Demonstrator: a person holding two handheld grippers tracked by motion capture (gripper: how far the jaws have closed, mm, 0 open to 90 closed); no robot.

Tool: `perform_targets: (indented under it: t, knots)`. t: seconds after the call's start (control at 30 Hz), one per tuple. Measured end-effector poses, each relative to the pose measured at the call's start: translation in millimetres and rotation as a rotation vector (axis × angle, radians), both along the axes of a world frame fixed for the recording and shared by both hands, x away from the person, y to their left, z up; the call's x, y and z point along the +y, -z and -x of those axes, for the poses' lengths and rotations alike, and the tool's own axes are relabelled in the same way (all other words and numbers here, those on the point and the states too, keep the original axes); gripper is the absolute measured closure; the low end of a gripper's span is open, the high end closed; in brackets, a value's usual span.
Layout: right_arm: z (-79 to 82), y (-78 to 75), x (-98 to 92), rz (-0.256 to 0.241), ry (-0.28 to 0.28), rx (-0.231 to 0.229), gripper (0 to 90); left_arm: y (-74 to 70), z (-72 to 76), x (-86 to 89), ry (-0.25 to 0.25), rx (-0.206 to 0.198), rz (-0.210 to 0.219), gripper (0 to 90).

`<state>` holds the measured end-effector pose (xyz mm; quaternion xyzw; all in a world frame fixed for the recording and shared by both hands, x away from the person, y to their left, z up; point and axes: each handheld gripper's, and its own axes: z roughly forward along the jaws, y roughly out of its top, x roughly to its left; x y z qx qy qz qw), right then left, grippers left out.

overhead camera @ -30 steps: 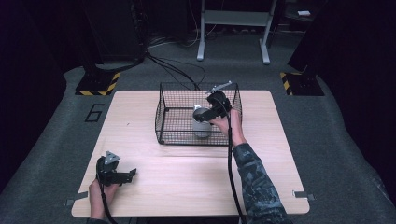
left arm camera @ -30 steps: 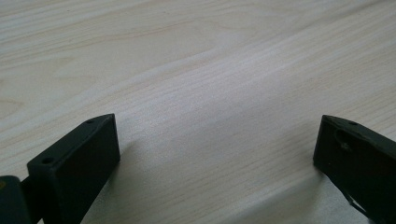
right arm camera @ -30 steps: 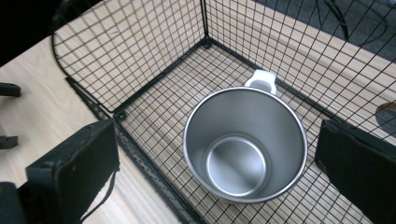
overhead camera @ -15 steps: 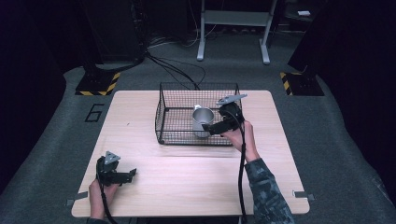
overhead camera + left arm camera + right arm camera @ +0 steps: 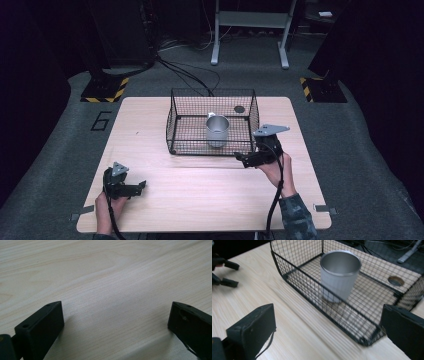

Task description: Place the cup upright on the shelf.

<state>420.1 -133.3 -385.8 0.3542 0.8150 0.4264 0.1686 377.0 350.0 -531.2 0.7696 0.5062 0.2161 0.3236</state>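
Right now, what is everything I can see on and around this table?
Metal cup: one, silver, upright inside the basket.
Wire basket: one, black, on the far middle of the table.
Table: one, pale wood, with a round hole seen through the basket's far right corner.
Frame legs: two, light grey, on the floor beyond the table.
Striped floor bases: two, black and yellow, at the far left and far right of the table.
Number 6: one, dark, on the grey floor at left.
Left gripper: one, black, open, low over the near left of the table.
Right gripper: one, black, open, just outside the basket's near right corner.
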Motion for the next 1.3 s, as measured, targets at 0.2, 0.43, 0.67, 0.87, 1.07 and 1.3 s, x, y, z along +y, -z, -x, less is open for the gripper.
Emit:
perform_targets:
  t: [0.2,0.43,0.67,0.87,1.07,1.3]
  knots:
    - [15.5,19.1,-24.1,-0.011,0.050,0.001,0.0,0.0,0.0,0.0,-0.001,0.000,-0.001,0.3]
    - [27.8,47.1,-50.9,-0.009,0.121,0.037,0.0,0.0,0.0,0.0,0.000,0.000,-0.001,0.3]
    - [37.1,88.6,-84.5,-0.020,0.211,0.093,0.0,0.6,-0.3,-0.6,-0.007,-0.009,-0.002,0.4]
    - [41.9,122.3,-112.6,-0.029,0.296,0.129,0.0,0.1,-0.4,-0.7,-0.009,-0.004,-0.003,0.4]
    - [45.0,143.1,-128.5,0.004,0.350,0.137,0.0,0.7,-0.5,-1.0,-0.011,-0.011,-0.001,0.4]
    - [41.5,144.3,-127.6,0.110,0.365,0.114,0.0,1.1,-0.5,-1.3,-0.013,-0.016,0.000,0.3]
